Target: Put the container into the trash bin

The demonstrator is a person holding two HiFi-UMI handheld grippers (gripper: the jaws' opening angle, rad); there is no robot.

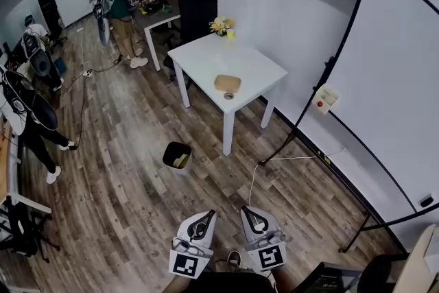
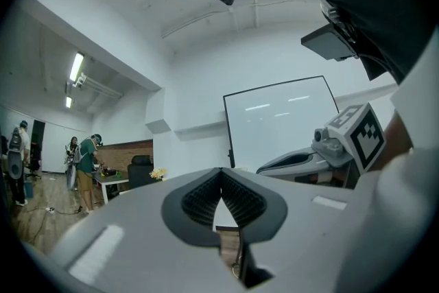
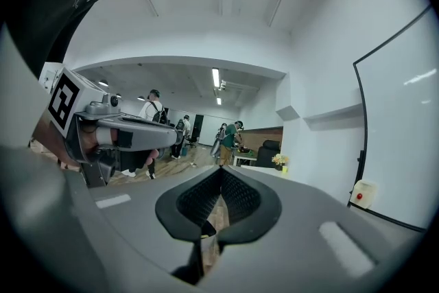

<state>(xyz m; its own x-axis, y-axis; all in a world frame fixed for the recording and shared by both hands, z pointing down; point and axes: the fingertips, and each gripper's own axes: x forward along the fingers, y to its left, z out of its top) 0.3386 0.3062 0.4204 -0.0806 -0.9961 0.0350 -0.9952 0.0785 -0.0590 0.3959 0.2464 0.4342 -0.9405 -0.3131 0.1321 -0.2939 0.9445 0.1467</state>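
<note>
A tan shallow container (image 1: 227, 83) lies on the white table (image 1: 254, 65) in the head view, near the table's front edge. On the wood floor in front of the table stands a black trash bin (image 1: 177, 155) with something yellowish inside. My left gripper (image 1: 205, 215) and right gripper (image 1: 249, 211) are side by side at the bottom of that view, well short of the bin and table. Both are shut and hold nothing. The left gripper (image 2: 220, 173) and right gripper (image 3: 221, 171) each show their ribbed pads closed together. The dark bin (image 3: 206, 232) peeks below the right jaws.
A large whiteboard (image 1: 387, 79) on a black stand fills the right side, with a white cable (image 1: 288, 160) on the floor before it. Flowers (image 1: 221, 25) sit at the table's far corner. A person (image 1: 123, 10) works at a far table; others stand at left.
</note>
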